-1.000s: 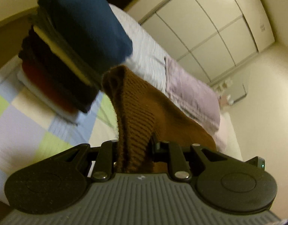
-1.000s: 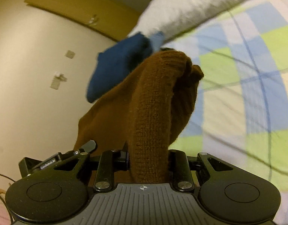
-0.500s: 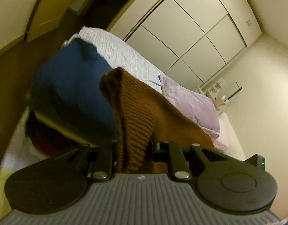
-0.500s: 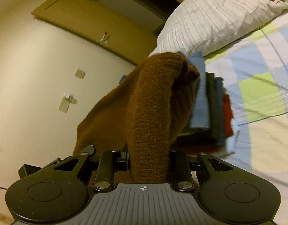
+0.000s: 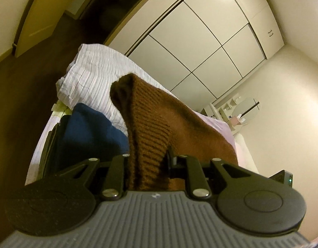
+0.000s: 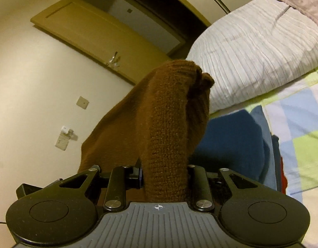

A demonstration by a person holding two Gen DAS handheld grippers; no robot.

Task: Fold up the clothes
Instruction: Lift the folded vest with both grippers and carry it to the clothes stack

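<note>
A brown knitted sweater (image 5: 159, 124) is clamped in my left gripper (image 5: 147, 144), which is shut on a bunched fold of it; the knit hides the fingertips. The same brown sweater (image 6: 165, 128) fills my right gripper (image 6: 165, 155), shut on another fold of it. The sweater hangs between both grippers, above a stack of folded clothes (image 5: 90, 132) topped by a dark blue garment (image 6: 231, 140). The stack rests on the bed (image 6: 299, 144), just below and beyond both grippers.
A white striped pillow (image 5: 92, 76) lies at the head of the bed behind the stack, with a lilac pillow (image 6: 303, 0) beside it. The bed cover is a green, blue and white check. White wardrobe doors (image 5: 200, 37), a wooden door (image 6: 101, 31) and dark floor (image 5: 24, 103) surround it.
Both grippers have carried the brown sweater towards the folded stack and higher; the stack has slid from the upper part of each view down to just beyond the fingers. The grips are unchanged.
</note>
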